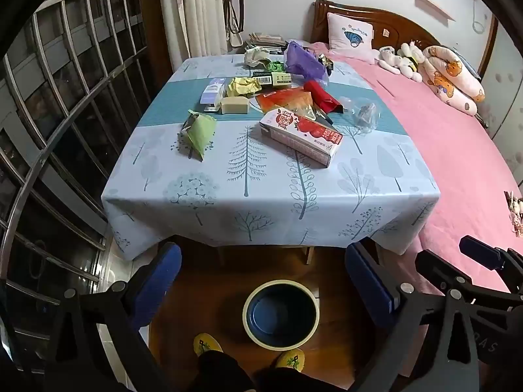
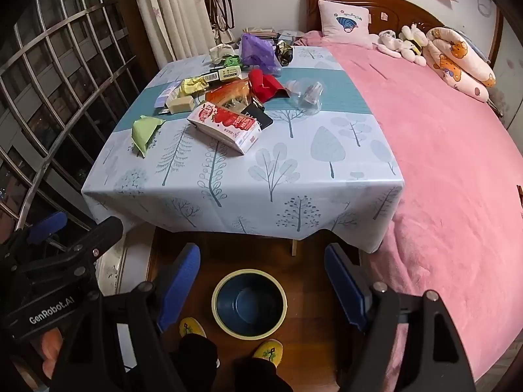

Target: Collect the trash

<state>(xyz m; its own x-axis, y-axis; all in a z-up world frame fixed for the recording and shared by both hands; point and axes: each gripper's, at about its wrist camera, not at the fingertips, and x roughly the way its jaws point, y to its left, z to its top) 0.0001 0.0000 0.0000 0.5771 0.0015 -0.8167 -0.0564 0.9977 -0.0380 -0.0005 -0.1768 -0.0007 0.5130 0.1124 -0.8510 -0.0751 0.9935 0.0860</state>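
Trash lies scattered on a table (image 1: 268, 196) (image 2: 294, 176) with a tree-print cloth: a juice carton (image 1: 302, 135) (image 2: 225, 125), a green wrapper (image 1: 197, 134) (image 2: 145, 130), crumpled yellow paper (image 1: 243, 86) (image 2: 193, 85), a red packet (image 1: 322, 96) (image 2: 264, 85), a clear plastic bag (image 1: 362, 114) (image 2: 305, 94) and a purple bag (image 1: 302, 60) (image 2: 256, 50). A blue bin with a cream rim (image 1: 281, 313) (image 2: 250, 303) stands on the floor before the table. My left gripper (image 1: 261, 287) and right gripper (image 2: 261, 285) hang open above the bin, holding nothing.
A bed with a pink blanket (image 1: 457, 163) (image 2: 457, 163) adjoins the table's right side, with pillows and soft toys at its head. A barred window (image 1: 65, 114) runs along the left. A person's feet in yellow slippers (image 1: 207, 344) (image 2: 268, 352) stand by the bin.
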